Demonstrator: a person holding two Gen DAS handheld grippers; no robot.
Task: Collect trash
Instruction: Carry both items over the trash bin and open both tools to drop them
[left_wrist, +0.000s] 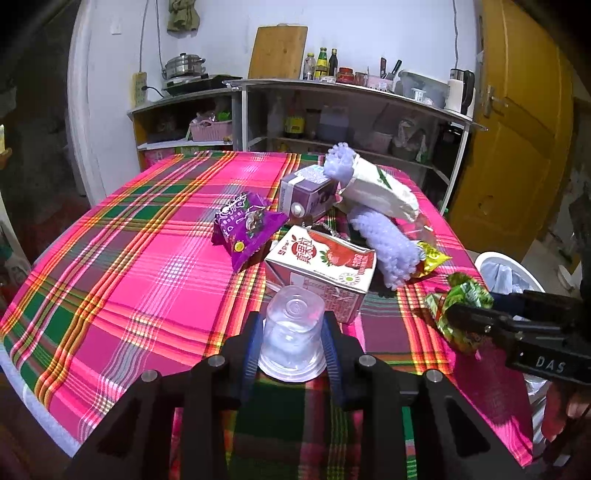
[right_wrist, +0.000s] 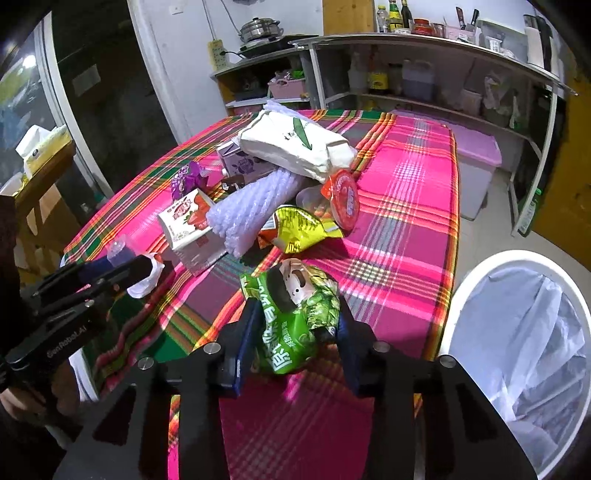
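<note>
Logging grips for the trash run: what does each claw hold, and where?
Left claw: clear plastic cup, pinched across its sides. Right claw: green snack wrapper, gripped across its crumpled middle.

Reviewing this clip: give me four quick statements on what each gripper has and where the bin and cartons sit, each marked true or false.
1. The left gripper is clamped on a clear plastic cup. True.
2. The right gripper has a purple wrapper between its fingers. False: it is a green snack bag.
3. The white bin stands beside the table, lined with a bag. True.
4. The strawberry carton is already in the bin. False: it lies on the table.
</note>
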